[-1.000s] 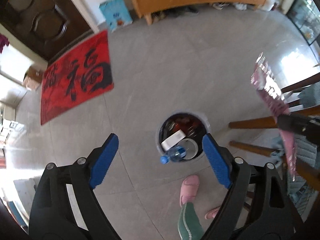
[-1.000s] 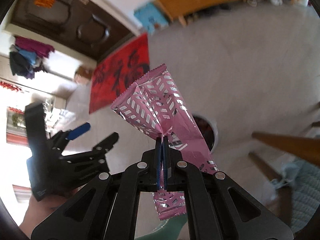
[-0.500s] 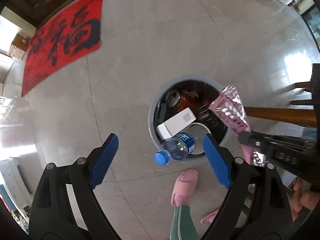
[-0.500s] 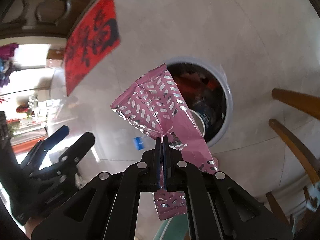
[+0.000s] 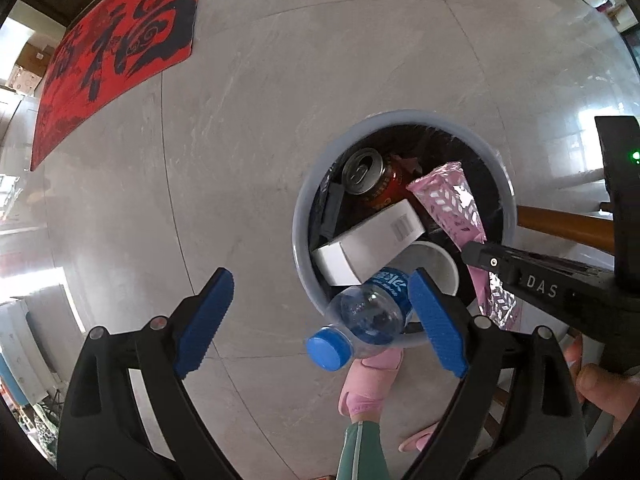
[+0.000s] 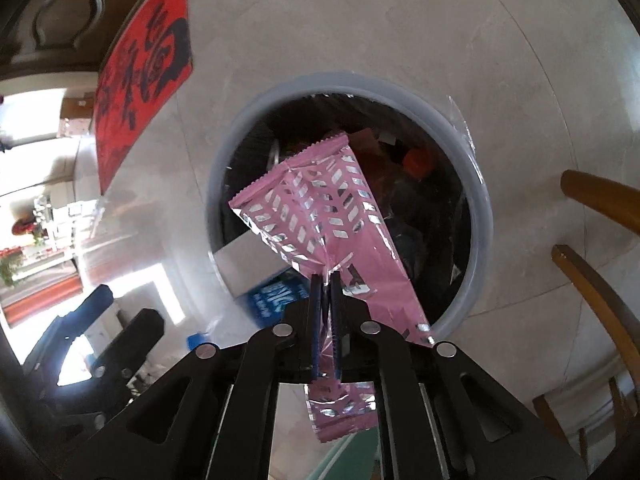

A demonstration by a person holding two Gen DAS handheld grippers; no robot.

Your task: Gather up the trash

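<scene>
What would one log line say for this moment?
right gripper: opening, pink wrapper between jaws | left gripper: opening, empty | over bin

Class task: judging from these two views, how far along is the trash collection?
Done: a can, a white box and a cup lie in the bin. In hand: the right tool, jaws opening, has the pink wrapper between them over the bin. Left: the bottle pokes over the rim, beside the left tool.
</scene>
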